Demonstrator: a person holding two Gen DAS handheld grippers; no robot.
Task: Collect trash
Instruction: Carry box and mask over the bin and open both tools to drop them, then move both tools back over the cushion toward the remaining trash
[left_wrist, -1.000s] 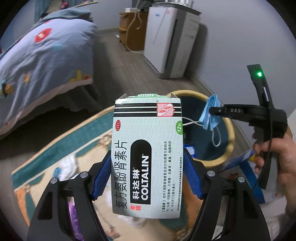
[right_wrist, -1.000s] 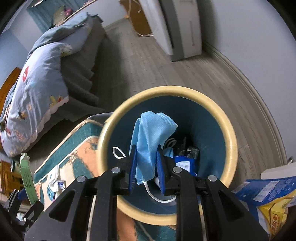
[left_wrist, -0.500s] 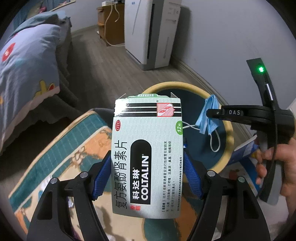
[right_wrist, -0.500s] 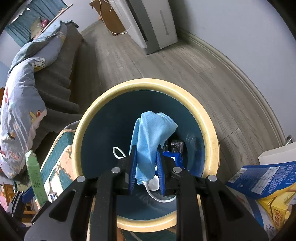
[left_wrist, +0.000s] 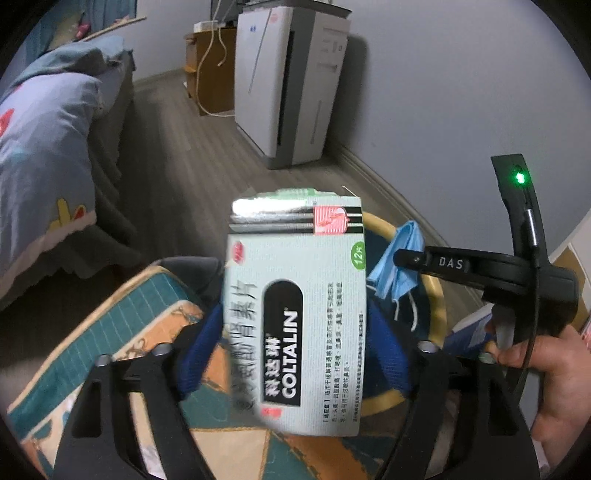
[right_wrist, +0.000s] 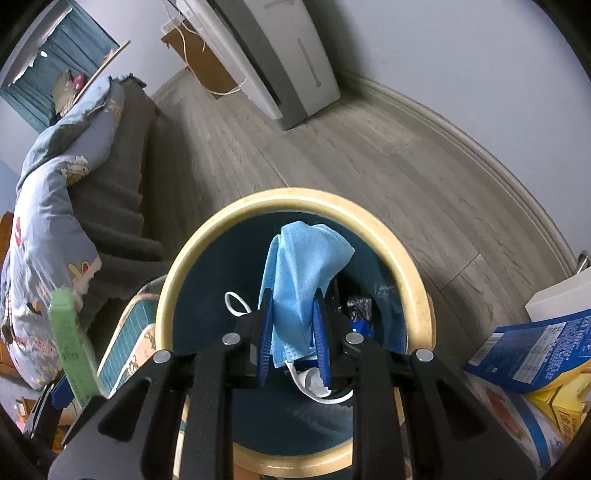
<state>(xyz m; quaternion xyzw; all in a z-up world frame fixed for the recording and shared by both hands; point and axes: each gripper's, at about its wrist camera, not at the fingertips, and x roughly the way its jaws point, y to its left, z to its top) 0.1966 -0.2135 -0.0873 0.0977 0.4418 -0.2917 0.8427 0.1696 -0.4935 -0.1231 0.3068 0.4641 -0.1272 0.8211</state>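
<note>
My left gripper (left_wrist: 295, 332) is shut on a pale green medicine box (left_wrist: 295, 314) marked COLTALIN, held upright above the rug and just left of the bin. My right gripper (right_wrist: 293, 332) is shut on a crumpled blue face mask (right_wrist: 299, 280) and holds it over the mouth of the round bin (right_wrist: 417, 280), which has a cream rim and dark blue inside with some trash at the bottom. In the left wrist view the mask (left_wrist: 400, 258) hangs from the right gripper above the bin rim (left_wrist: 437, 302). The box edge (right_wrist: 68, 347) shows at the left of the right wrist view.
A patterned teal and orange rug (left_wrist: 110, 332) lies under the left gripper. A bed with a blue quilt (left_wrist: 37, 147) is on the left. A white air purifier (left_wrist: 295, 85) stands by the wall. Blue and yellow cartons (right_wrist: 532, 354) lie right of the bin.
Both grippers have shifted slightly relative to the bin. The mask is still held over the bin mouth and the box now covers more of the bin. Both grips are unchanged.
</note>
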